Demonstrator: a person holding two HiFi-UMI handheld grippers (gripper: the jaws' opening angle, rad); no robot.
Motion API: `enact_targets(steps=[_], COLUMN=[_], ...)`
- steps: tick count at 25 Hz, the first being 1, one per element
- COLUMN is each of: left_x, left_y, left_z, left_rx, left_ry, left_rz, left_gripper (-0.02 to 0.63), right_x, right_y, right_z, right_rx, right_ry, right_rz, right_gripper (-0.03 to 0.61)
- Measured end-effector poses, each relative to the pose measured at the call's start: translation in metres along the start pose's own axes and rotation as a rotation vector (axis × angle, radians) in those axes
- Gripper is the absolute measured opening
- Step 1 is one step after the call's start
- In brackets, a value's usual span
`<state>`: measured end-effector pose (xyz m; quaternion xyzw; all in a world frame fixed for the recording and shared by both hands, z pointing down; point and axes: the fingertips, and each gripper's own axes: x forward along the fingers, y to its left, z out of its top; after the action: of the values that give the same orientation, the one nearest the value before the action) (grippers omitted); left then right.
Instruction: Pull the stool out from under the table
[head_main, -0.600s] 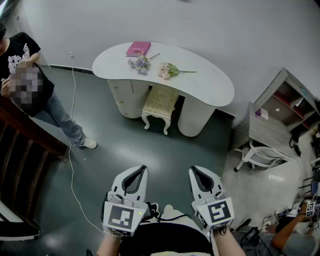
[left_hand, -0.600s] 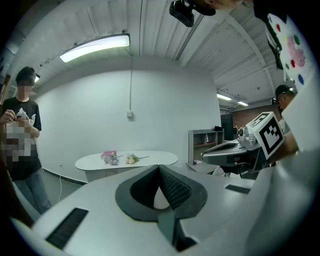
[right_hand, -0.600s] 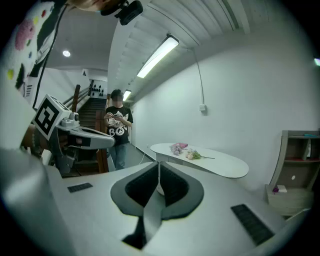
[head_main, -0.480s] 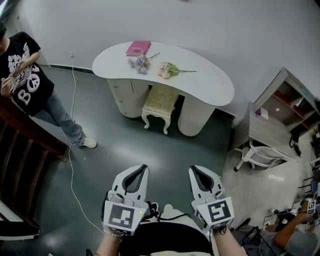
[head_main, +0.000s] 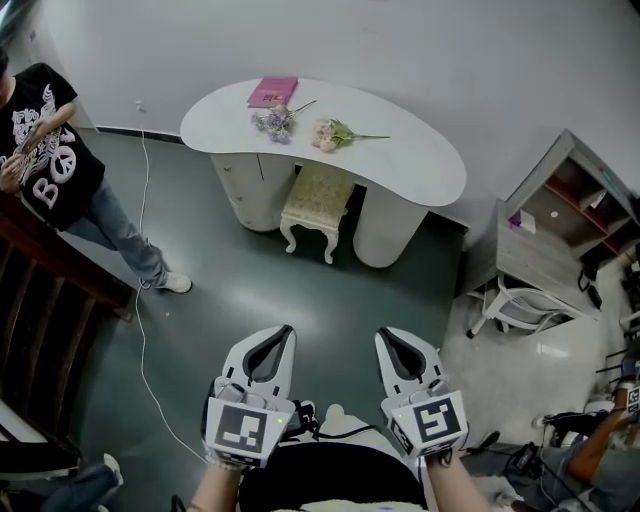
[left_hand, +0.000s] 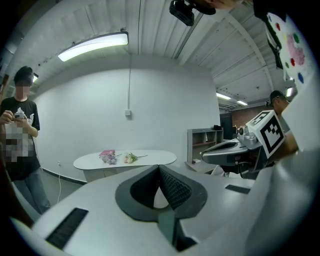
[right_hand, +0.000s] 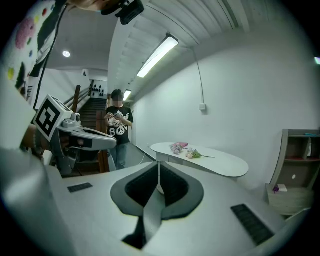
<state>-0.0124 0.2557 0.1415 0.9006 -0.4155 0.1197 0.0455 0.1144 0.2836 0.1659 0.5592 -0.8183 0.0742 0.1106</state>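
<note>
A cream stool with a gold patterned seat and curved white legs stands tucked partway under the white kidney-shaped table at the far wall. My left gripper and right gripper are held side by side close to my body, well short of the stool. Both are shut with nothing between the jaws. In the left gripper view the table shows far ahead beyond the left gripper. The right gripper view shows the table beyond the right gripper. The stool is hidden in both gripper views.
A pink book and two flower bunches lie on the table. A person in a black T-shirt stands at the left by a dark wooden stair rail. A grey shelf unit stands right. A white cable runs across the floor.
The table and stool sit slightly higher and further left in the head view. Both grippers keep their place and stay shut.
</note>
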Motion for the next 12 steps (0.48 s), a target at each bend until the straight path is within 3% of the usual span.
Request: enact_targets(steps=[12], left_x=[0.004], left_y=[-0.018], left_z=[0.007], left_rx=[0.025], left_ry=[-0.006], left_rz=[0.039], left_gripper=[0.017], right_x=[-0.013], right_y=[-0.023], right_z=[-0.002], right_rx=[0.018], right_ry=[-0.018], right_rz=[0.012], right_gripper=[0.04])
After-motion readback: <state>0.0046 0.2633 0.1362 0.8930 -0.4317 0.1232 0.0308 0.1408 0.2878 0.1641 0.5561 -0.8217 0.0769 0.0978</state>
